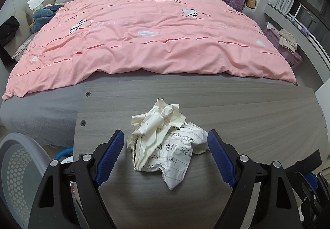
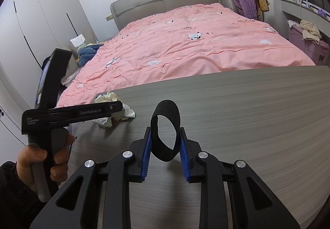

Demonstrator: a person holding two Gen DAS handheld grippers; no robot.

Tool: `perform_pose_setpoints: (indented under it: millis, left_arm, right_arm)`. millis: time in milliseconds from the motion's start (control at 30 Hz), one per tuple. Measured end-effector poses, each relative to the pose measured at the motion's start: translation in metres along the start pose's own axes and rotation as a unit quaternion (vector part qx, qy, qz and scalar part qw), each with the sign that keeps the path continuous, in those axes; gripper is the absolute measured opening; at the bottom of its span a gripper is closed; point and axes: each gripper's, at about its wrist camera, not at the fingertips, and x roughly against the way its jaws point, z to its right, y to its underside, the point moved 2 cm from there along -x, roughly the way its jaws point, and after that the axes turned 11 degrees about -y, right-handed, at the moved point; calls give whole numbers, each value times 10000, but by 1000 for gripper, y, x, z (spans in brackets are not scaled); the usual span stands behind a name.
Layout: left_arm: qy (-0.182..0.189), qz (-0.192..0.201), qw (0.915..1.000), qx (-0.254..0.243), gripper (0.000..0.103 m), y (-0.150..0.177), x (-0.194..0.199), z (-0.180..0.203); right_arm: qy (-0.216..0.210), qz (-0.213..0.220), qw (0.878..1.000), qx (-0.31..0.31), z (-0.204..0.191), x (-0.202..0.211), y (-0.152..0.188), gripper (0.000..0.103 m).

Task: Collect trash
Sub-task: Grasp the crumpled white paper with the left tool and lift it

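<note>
On the far left, low down, a white basket (image 1: pixel 20 167) with little holes stands on the floor beside the grey table (image 1: pixel 247 117). Behind the table is a big bed with a pink blanket (image 1: pixel 148 28).

The left claw (image 1: pixel 166 140) sits low over the table with its two blue pads (image 1: pixel 110 158) wide apart. The crumpled paper (image 1: pixel 163 140) lies on the table right between them, and the pads are not touching it. The paper is a messy wad, cream on top and white with lines and writing below.

In the right wrist view, a hand (image 2: pixel 41 161) on the left holds the handle of the left claw, and the crumpled paper (image 2: pixel 115 109) peeks out from behind it near the table's far left corner.

More to the right, the right claw (image 2: pixel 165 142) is squeezed on a black strap (image 2: pixel 166 128). The strap makes a loop that stands up between the blue pads (image 2: pixel 146 146), which press it from both sides. It is well apart from the paper. Under it is the bare grey table (image 2: pixel 257 115). Far right, a purple box (image 2: pixel 309 49) with cloth on top sits by the bed
</note>
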Motion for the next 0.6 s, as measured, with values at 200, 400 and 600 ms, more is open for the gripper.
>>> perform_pose_setpoints:
  millis: [200,400,600]
  left_arm:
    - [262,12,9996,51,67,1,-2,2]
    - [345,103,9993,33,59,12,8,5]
    - [271,337,9991,39,59,33,34,1]
  right_arm:
    - [-4,15,10000,-21,1,2,1,26]
    - [-19,38,10000,7,0,5,1,26]
    - [-11,19,10000,62,-4,8,1,26]
